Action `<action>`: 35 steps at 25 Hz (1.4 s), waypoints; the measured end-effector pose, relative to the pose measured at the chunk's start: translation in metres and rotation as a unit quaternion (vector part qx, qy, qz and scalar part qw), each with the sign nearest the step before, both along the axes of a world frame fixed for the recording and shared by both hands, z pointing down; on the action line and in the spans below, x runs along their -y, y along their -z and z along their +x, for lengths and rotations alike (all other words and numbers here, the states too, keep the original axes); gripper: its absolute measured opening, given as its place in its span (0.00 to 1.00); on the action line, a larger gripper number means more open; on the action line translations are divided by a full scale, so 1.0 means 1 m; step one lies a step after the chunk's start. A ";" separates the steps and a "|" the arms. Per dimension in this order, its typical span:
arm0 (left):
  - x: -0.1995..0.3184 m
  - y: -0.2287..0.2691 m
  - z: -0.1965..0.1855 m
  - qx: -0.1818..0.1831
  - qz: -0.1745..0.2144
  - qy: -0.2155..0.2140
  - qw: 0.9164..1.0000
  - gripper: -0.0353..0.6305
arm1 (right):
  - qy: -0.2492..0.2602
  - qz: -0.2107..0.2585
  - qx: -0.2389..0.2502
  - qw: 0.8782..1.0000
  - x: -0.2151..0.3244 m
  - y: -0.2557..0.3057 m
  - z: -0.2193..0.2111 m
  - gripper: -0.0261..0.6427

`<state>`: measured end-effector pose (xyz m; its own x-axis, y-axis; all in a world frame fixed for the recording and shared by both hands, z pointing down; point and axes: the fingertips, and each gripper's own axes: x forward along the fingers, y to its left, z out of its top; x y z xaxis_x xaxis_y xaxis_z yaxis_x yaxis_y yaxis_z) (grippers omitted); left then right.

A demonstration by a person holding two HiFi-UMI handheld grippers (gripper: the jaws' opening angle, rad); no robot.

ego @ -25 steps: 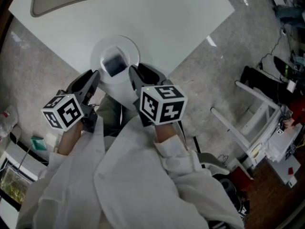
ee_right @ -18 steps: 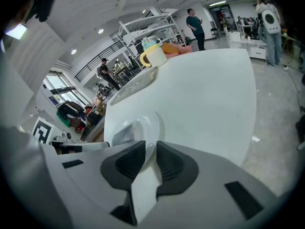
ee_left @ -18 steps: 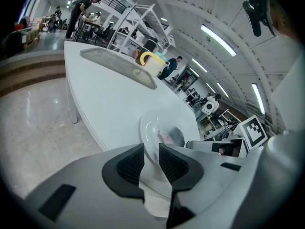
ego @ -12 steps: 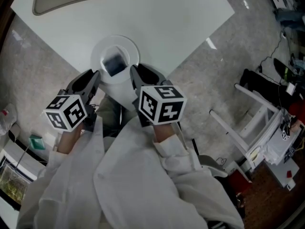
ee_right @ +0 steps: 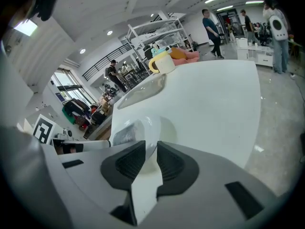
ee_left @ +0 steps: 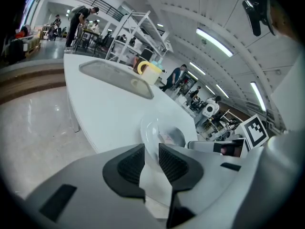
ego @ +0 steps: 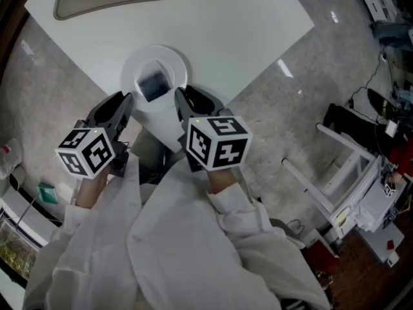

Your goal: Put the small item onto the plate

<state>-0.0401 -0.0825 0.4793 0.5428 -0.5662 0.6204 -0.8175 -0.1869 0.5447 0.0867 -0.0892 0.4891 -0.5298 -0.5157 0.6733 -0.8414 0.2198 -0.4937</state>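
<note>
Fingers (ee_right: 129, 163) on the right gripper (ee_right: 151, 150) have just been drawing in, and they now stand a narrow slit apart with nothing between them. Only bare white surface (ego: 232, 31) and a sliver of plate (ego: 129, 77) show through the gap. Released, then, and empty. Over on the left gripper (ee_left: 151, 150) it's the same story: fingers (ee_left: 129, 165) parted by a slim gap, gripping nothing, and hardly changed from a second ago. Neither hand has travelled to speak of; both hover by the near corner of the surface, tips aimed at the plate. And there's the small item (ego: 153, 86), lying in the well of that plate, just ahead of both sets of fingers and between their two lines of aim. That's exactly where it lay a second ago. So by my reading the job is done: the item is delivered and the right fingers are merely settling inward on nothing. All that looks left is to draw back. As for the item itself, it's a small dark block, roughly rectangular, slate-grey with a dull sheen on top. It lies flat and slightly askew against the glossy white. From the gripper views it's only a blurred greyish patch just beyond the tips, and what it actually is I can't tell.
</note>
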 end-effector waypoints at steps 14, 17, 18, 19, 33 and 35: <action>-0.001 0.027 -0.001 -0.007 0.037 0.042 0.998 0.18 | 0.024 0.036 0.011 0.999 0.006 0.028 0.000 0.16; 0.004 0.031 -0.010 -0.006 0.044 0.040 0.998 0.18 | 0.025 0.041 0.008 0.999 0.011 0.033 -0.009 0.16; 0.008 0.032 -0.014 -0.007 0.046 0.038 0.998 0.18 | 0.026 0.045 0.006 0.999 0.015 0.034 -0.013 0.16; 0.012 0.032 -0.019 -0.007 0.047 0.036 0.998 0.18 | 0.027 0.048 0.003 0.998 0.019 0.035 -0.017 0.16; 0.101 0.033 -0.113 -0.002 0.029 -0.010 1.000 0.18 | -0.008 0.049 0.009 0.999 0.104 0.040 -0.111 0.15; 0.117 0.033 -0.124 -0.001 0.028 -0.021 0.999 0.18 | -0.016 0.050 0.010 0.999 0.119 0.040 -0.122 0.15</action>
